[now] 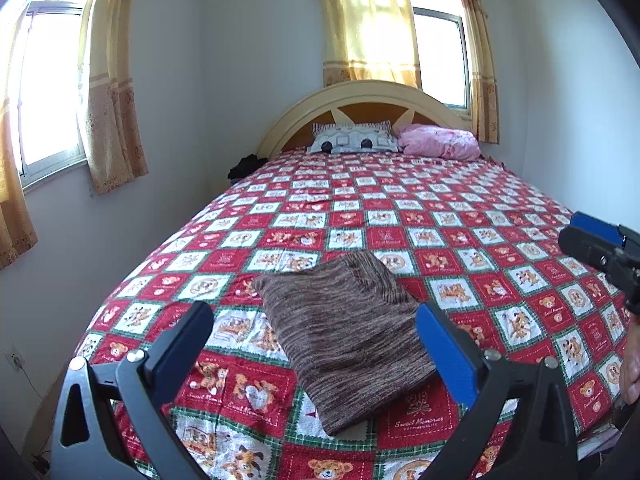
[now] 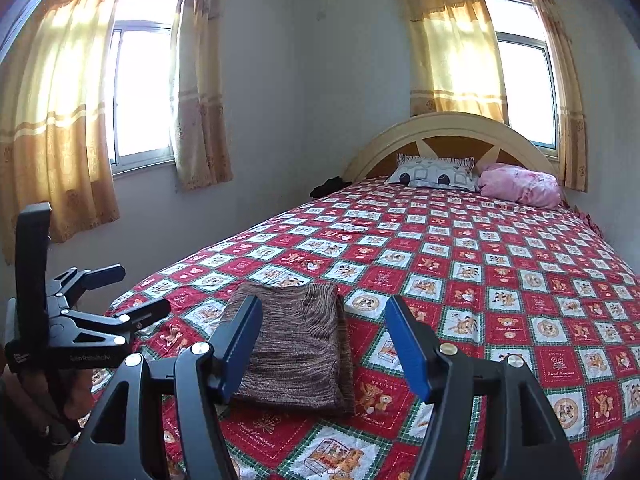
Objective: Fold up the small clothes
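Here, a brown knit top (image 1: pixel 344 336), folded flat on the near end of the bed (image 1: pixel 400 208), just ahead of and below both grippers. Long side running away toward the pillows (image 1: pixel 352 138). Left gripper (image 1: pixel 316 344) wide open, holding nothing, with the top showing right between its fingers. Right gripper (image 2: pixel 324 344) open too and empty, the top a bit to its left. Left one looking nearer. No boxes or baskets anywhere in sight.
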